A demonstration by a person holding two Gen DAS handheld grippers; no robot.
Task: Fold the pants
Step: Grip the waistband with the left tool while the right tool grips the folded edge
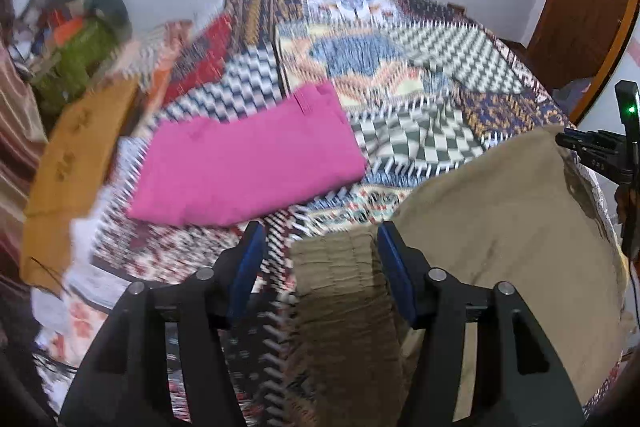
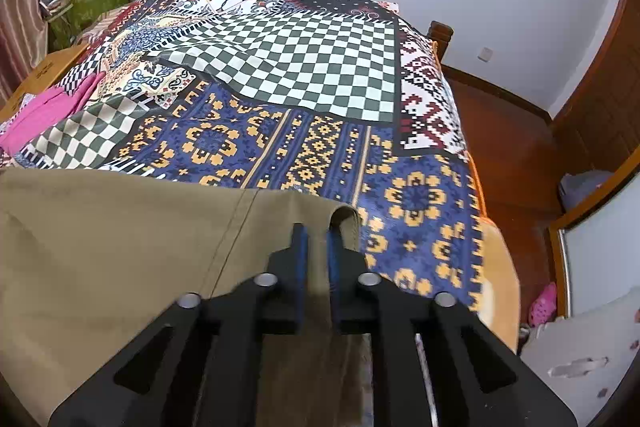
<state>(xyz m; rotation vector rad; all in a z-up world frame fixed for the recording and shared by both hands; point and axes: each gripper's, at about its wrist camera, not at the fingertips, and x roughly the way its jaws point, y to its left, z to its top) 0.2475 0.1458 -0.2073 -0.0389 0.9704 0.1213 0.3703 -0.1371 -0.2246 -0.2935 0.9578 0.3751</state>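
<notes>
The khaki pants are seen spread on the near part of the bed, over a patchwork bedspread of checkered, blue-and-yellow and red-and-white panels. In the left wrist view the gathered elastic waistband of the pants is seen at the near left of the garment, lying between the fingers of the left gripper. The jaws of that gripper stand well apart; the waistband lies against the inner face of the right pad, while a clear gap is left to the other pad, so no grip on the cloth is shown. This view is blurred.

In the right wrist view the right gripper is seen at the far right edge of the pants, where the cloth is turned up in a small fold. Its jaws are nearly closed, with a narrow gap left between the blue pads and khaki cloth visible in that gap; whether the pads press on it cannot be told.

A folded pink garment is seen lying on the bedspread to the far left of the khaki pants, apart from them.
</notes>
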